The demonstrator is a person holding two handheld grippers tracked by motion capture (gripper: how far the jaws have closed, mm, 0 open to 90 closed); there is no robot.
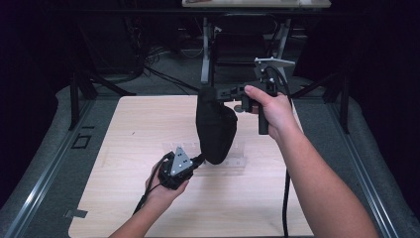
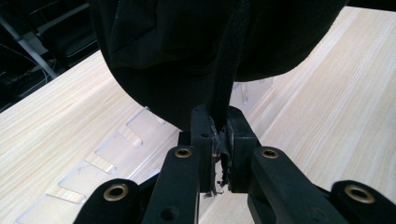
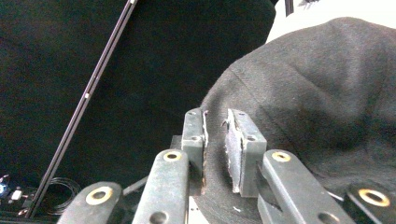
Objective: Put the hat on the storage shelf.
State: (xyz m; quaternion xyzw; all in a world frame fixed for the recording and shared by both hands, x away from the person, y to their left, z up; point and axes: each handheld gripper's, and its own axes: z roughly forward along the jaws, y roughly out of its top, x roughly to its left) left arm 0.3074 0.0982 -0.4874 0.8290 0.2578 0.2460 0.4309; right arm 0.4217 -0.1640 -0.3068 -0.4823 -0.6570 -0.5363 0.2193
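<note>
While a black strap (image 2: 223,84) of the cap is pinched between its two pads, the left gripper (image 2: 219,154) is seen clenched at the lower centre of the left gripper view, the strap rising straight up from the jaws into the dark fabric above. In the high view the same gripper (image 1: 198,161) is held low, at centre-left of the frame, by the left hand (image 1: 166,186), just over the wooden table (image 1: 124,148).

The right gripper (image 3: 215,149), at the lower centre of the right gripper view, is closed on an edge of grey-black fabric, a narrow gap being kept between the pads by the cloth. In the high view it (image 1: 218,94) is raised at upper centre by the right hand (image 1: 272,109).

Item held: one black cap (image 1: 215,129), suspended between the two grippers at the centre of the high view, top edge gripped at the right gripper, lower end gripped at the left; clear of the tabletop as far as can be told.

Beneath it, a clear slotted acrylic rack (image 1: 233,158) is laid flat on the table.

Progress, as judged: the cap is lifted and secured at both ends; that part is done. Setting it down, on the rack or the table, is judged to remain, and both grips are yet to be released.
</note>
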